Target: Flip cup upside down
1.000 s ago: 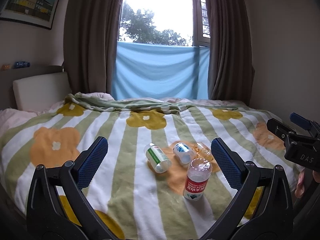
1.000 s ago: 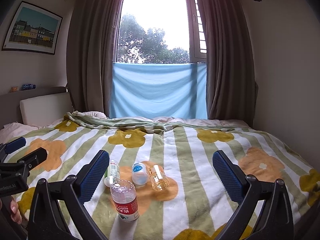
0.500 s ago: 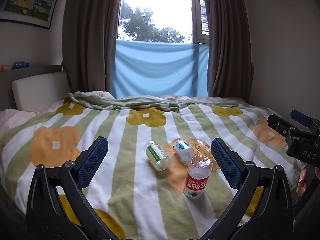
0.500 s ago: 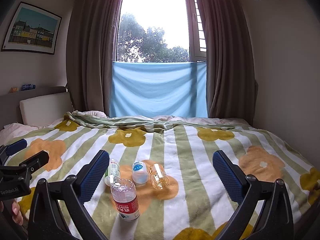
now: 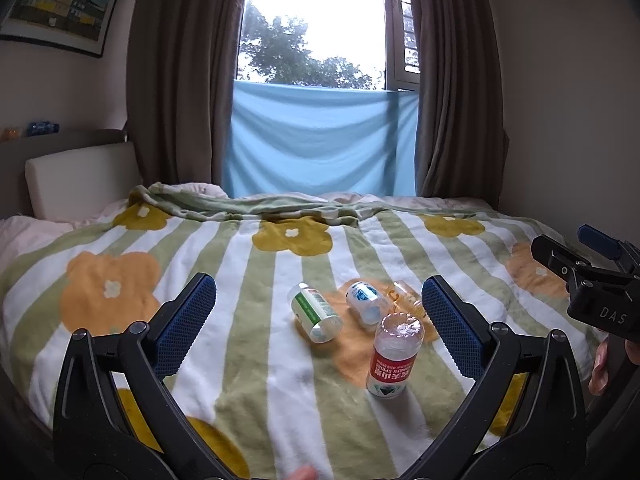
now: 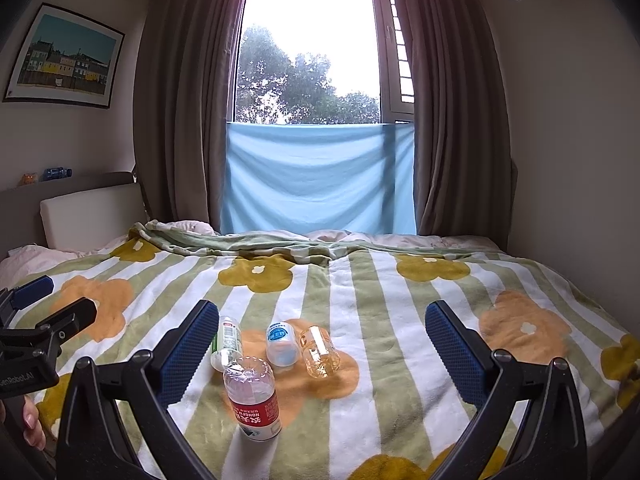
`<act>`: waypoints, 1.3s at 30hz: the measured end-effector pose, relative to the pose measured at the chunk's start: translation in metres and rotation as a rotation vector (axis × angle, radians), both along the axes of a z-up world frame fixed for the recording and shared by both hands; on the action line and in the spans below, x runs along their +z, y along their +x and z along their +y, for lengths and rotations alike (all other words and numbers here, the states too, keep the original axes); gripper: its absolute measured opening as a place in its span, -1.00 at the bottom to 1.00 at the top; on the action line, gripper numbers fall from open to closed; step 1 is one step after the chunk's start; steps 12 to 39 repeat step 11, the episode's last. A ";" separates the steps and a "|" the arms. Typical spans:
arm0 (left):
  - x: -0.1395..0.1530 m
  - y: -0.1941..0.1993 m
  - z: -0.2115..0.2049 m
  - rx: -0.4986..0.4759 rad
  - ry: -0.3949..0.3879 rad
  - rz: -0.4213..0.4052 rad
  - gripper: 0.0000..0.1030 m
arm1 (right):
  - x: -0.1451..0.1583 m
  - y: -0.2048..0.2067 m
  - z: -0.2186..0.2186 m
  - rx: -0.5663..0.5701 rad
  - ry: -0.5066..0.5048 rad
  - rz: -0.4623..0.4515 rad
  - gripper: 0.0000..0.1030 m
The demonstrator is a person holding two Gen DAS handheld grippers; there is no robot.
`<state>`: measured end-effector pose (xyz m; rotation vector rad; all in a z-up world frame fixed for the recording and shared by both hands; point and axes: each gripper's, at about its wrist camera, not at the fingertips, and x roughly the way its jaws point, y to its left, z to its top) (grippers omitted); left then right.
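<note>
Both pairs of fingers are spread wide with nothing between them: the left gripper (image 5: 319, 326) and the right gripper (image 6: 322, 354) each hover above the near edge of a bed, their blue ribbed pads (image 5: 185, 324) far apart. On the blanket (image 6: 380, 360), which is striped green and white with yellow and orange flowers, four cut-off bottles serve as cups, grouped close together on an orange flower. One with a red label (image 6: 253, 398) stands upside down nearest the cameras, its closed base on top and its mouth on the blanket. Behind it three more lie on their sides: one with a green label (image 5: 314, 313) to the left, one with a blue label (image 6: 282, 343) in the middle, and a clear amber-tinted one (image 6: 319, 347) to the right, just beside the blue one. In the left wrist view the amber cup is partly hidden by the right-hand pad. Neither gripper touches any cup. Each camera catches the other gripper at the edge of its view, with part of a hand (image 6: 30, 420) gripping the handle below. Beyond the bed hang brown curtains (image 6: 460, 120), a blue cloth (image 6: 320, 176) across the lower window, and a framed picture (image 6: 64, 58) on the left wall.
</note>
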<state>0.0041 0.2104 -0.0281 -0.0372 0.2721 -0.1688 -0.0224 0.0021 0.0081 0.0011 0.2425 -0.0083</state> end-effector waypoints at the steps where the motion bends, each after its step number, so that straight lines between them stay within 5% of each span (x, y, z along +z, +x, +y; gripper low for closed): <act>1: 0.000 0.001 0.000 -0.001 -0.003 0.003 0.99 | 0.000 0.000 0.000 0.001 0.002 0.000 1.00; 39: -0.004 0.001 -0.002 0.021 0.012 0.002 0.99 | -0.002 0.001 0.001 0.007 0.002 0.005 1.00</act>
